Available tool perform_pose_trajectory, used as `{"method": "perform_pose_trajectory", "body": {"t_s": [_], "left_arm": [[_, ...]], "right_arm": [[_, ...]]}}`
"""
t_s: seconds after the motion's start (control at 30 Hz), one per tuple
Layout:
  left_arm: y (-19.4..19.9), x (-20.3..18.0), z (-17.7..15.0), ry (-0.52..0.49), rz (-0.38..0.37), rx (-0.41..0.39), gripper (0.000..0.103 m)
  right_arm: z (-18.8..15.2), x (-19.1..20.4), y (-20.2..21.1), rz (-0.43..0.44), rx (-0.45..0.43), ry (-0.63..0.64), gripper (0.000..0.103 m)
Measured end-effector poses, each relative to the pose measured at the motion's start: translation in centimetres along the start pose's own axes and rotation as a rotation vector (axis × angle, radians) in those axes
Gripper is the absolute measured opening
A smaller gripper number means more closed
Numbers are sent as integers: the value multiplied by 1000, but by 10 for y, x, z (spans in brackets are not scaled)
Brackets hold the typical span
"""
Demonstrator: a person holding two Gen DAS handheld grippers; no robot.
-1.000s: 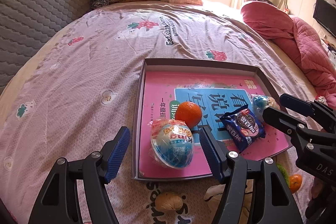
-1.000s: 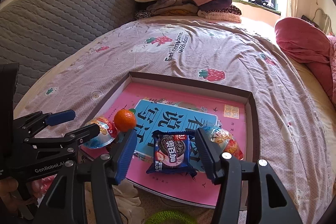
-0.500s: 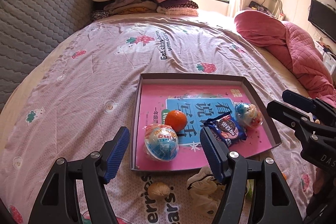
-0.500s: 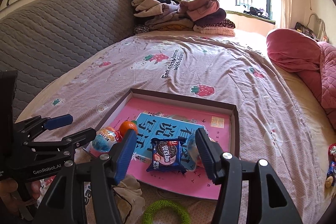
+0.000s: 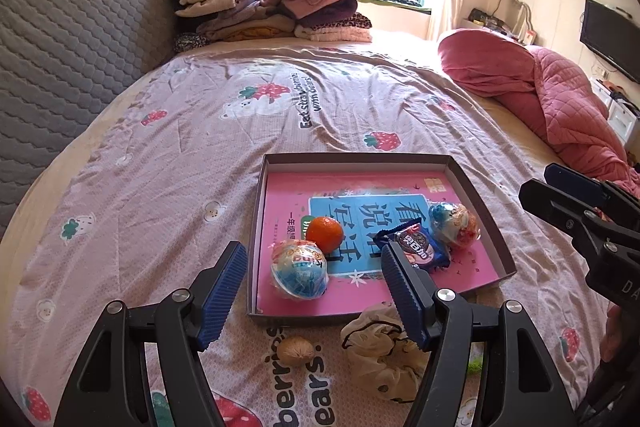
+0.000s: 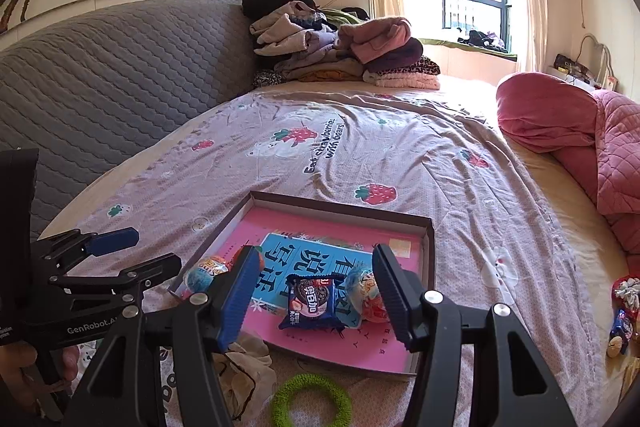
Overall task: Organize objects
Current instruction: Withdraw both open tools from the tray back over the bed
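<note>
Both hand-held grippers sit above the near edge of the bed [image 5: 192,147], angled down toward the tray [image 5: 360,159]. Left hand-held gripper [image 5: 314,293]: jaws released, nothing between the blue pads. Right hand-held gripper [image 6: 312,291]: jaws also released, empty; the cookie packet is seen through the gap but lies flat in the tray, apart from the pads.

Tray contents, on a pink book cover: blue-and-white toy egg [image 5: 299,269] at the near left corner, orange [image 5: 327,234] just behind it and touching or nearly so, blue cookie packet [image 5: 416,245] in the middle, second wrapped egg [image 5: 454,225] just beside the packet on the right.

Outside the tray, on the bedsheet by its near wall: a walnut [image 5: 296,351], a crumpled beige scrunchie [image 5: 380,347] touching the tray's near edge, and a green fuzzy ring [image 6: 312,401]. Far right of the bed edge in the right wrist view: a small cluster of items [image 6: 622,315], too small to identify.

Beyond: clothes pile [image 5: 260,11], pink quilt [image 5: 552,95], grey headboard [image 5: 68,47]
</note>
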State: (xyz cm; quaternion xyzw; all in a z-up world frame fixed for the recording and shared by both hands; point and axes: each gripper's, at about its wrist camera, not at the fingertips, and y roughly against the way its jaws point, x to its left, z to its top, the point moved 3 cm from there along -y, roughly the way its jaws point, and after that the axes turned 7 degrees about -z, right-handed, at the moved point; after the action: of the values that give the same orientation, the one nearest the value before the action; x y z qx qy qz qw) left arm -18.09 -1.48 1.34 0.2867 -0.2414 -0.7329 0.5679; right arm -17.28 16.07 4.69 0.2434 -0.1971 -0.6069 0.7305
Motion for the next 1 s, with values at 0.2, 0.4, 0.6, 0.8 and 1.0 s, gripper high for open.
{"method": "perform_pose_trajectory", "body": {"t_s": [0.2,0.4,0.6,0.8,1.0], "left_arm": [[11,-1,-4,-5,7,-6,71],[24,0,-9,-7,11,-10,71],[37,5,-11,1,12,-28,71],[42,7,-18,13,3,-27,72],[47,7,-21,10,0,-32,71]], "right_arm": [[-2,2,12,4,-20,6,58],[-2,11,24,16,-39,24,58],[-3,20,33,34,-54,37,58],[-12,22,42,30,-52,42,58],[-19,21,52,21,-59,41,58]]}}
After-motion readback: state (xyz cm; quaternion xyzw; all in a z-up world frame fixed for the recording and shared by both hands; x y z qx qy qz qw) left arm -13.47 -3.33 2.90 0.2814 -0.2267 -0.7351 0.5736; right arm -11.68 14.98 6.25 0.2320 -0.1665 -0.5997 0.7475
